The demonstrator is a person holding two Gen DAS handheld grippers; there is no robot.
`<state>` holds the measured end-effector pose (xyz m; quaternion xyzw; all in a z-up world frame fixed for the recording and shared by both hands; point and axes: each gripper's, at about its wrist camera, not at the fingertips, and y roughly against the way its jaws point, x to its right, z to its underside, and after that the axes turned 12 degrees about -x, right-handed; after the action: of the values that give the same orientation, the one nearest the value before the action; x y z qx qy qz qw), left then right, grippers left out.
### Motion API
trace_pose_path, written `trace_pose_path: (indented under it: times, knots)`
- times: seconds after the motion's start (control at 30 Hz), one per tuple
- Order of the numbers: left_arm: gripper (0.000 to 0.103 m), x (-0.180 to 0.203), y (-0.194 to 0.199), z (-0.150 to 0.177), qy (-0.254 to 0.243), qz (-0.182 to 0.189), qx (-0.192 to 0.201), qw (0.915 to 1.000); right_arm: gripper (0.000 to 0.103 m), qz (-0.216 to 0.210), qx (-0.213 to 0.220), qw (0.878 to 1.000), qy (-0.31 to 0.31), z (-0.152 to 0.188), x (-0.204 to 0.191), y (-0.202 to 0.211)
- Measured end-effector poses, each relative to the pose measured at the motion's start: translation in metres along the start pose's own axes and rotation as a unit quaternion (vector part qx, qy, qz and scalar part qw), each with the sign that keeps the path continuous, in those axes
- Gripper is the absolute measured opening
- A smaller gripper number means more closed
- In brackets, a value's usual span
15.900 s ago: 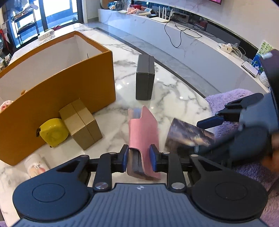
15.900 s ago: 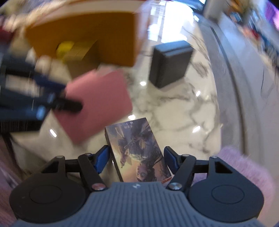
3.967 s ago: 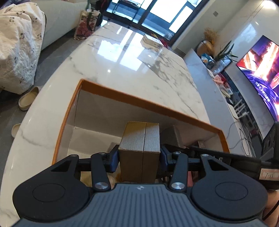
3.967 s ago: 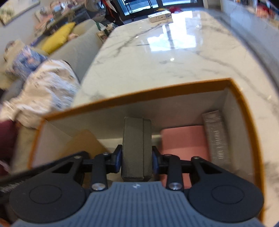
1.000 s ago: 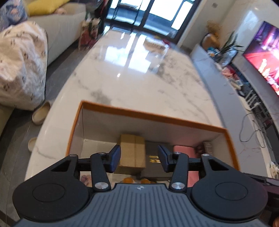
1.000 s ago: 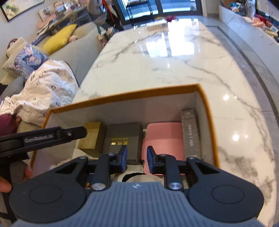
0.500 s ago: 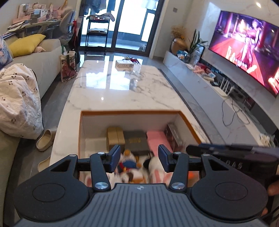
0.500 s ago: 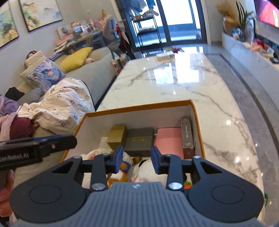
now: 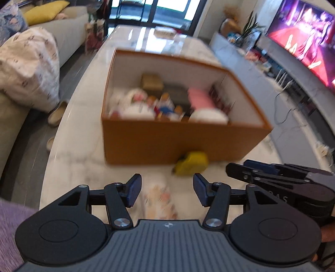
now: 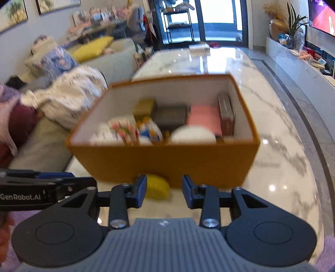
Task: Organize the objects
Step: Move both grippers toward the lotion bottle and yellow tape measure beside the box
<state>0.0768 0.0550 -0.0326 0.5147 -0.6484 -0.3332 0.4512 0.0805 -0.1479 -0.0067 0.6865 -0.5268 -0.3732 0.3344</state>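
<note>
With both grippers empty, left gripper [image 9: 165,189] and right gripper [image 10: 163,193] jaws apart, we target the yellow rounded object [image 10: 157,188] on the marble desk [image 10: 278,167], touching the orange cardboard box [image 10: 165,161] front wall. We approach low, square the jaws, and avoid nudging the box.

Bright daylight comes from the glass doors [image 10: 217,18] beyond the orange box [image 9: 180,142] (motion-blurred), glaring off marble before them; edges bend
</note>
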Motion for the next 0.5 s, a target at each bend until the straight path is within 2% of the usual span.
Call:
trace_pose_path:
  times: [0.13,0.5]
  knots:
    - [0.064,-0.004,-0.017,0.023,0.008,0.005,-0.023,0.9997,0.039,0.004,-0.026,1.000,0.009,0.025,-0.002,-0.014]
    - [0.067,-0.011,-0.036,0.051,0.059,0.019,-0.003,0.9981,0.039,0.016,-0.056,0.998,-0.003,0.057,-0.001,-0.032]
